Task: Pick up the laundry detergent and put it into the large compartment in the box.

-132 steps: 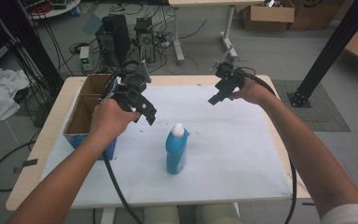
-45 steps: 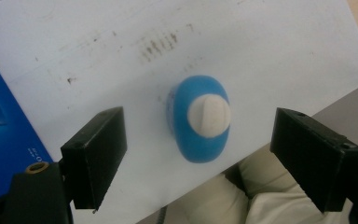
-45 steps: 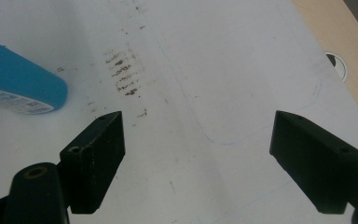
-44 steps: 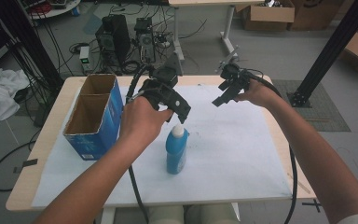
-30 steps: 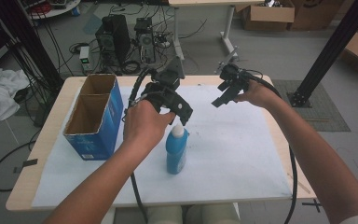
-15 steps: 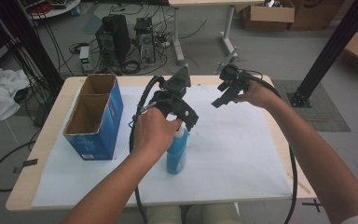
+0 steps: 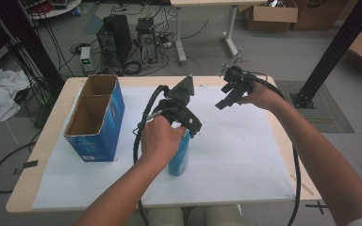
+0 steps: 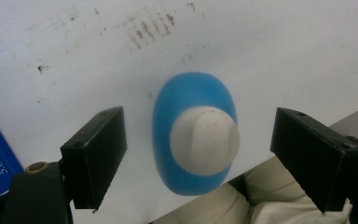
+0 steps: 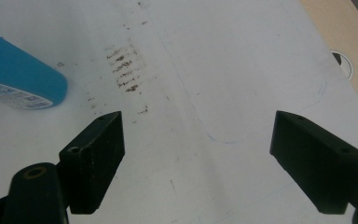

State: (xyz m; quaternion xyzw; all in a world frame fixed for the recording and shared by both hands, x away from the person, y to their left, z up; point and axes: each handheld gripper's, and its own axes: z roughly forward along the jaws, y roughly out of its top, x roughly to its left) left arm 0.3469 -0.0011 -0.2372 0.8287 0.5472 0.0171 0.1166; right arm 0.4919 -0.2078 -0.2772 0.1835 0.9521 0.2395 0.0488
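Item one, my left gripper (image 7: 192, 126): in the high view I see it at centre frame, directly above the blue bottle (image 7: 179, 157). In the left gripper view its jaws stand wide apart, one at the lower left and one at the lower right of the frame, and they touch nothing.

Item two, the blue bottle: it stands upright on the white sheet (image 7: 245, 155), centre of the high view, partly hidden by my left hand (image 7: 160, 136). In the left gripper view I look straight down on it (image 8: 193, 135), its white cap (image 8: 204, 140) sitting between the two jaws with a clear gap on either side.

Item three, my right gripper (image 7: 224, 101): upper centre-right of the high view, held over the far part of the sheet, well apart from the bottle. In the right gripper view its jaws are wide, with only the marked white sheet (image 9: 205, 116) between them; the bottle's blue body (image 9: 21, 81) shows at the upper left edge of that frame.

Item four, blue cardboard box (image 7: 99, 136): open-topped, two compartments, left side of the high view on the tabletop (image 7: 37, 150), apart from the bottle.
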